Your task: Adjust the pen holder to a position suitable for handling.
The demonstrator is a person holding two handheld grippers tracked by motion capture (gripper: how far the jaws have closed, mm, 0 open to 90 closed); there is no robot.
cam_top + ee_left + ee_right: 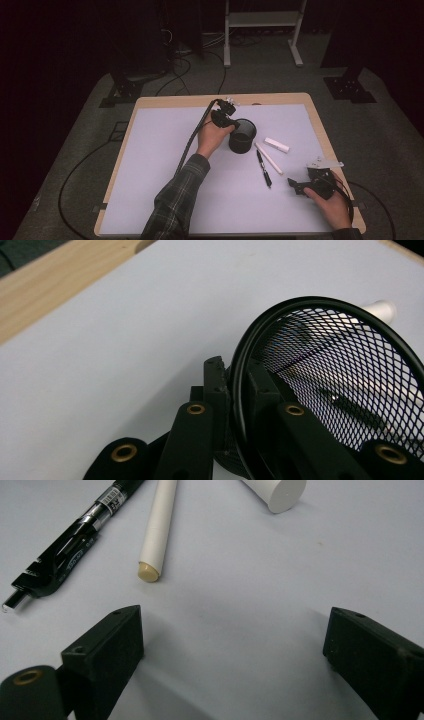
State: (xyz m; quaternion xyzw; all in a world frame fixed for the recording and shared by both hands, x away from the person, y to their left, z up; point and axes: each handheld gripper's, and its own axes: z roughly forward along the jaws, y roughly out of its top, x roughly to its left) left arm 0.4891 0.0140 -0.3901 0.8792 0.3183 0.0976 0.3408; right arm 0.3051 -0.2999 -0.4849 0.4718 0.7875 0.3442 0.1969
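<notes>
While the big worktop (165, 200) lies flat under its pale sheet, a black mesh pen cup (242, 136) stands upright a bit past the middle, toward one o'clock. The left claw (231, 124) sits at the cup's ten o'clock side. In the left gripper view its jaws are pressed together on the cup's rim (239, 390), one jaw outside the mesh and one inside, so it is pinching the cup wall.

At about four o'clock on the worktop, the right claw (295, 186) rests low, well apart from the cup. In the right gripper view its two jaws stand spread wide with only bare sheet between them.

Between the cup and the right claw lie three small things. A long white stick (159, 527) lies in the middle. A black pen (70, 550) lies just beside it at its nine o'clock side. A short white tube (277, 491) lies at its three o'clock side, near but not touching.
</notes>
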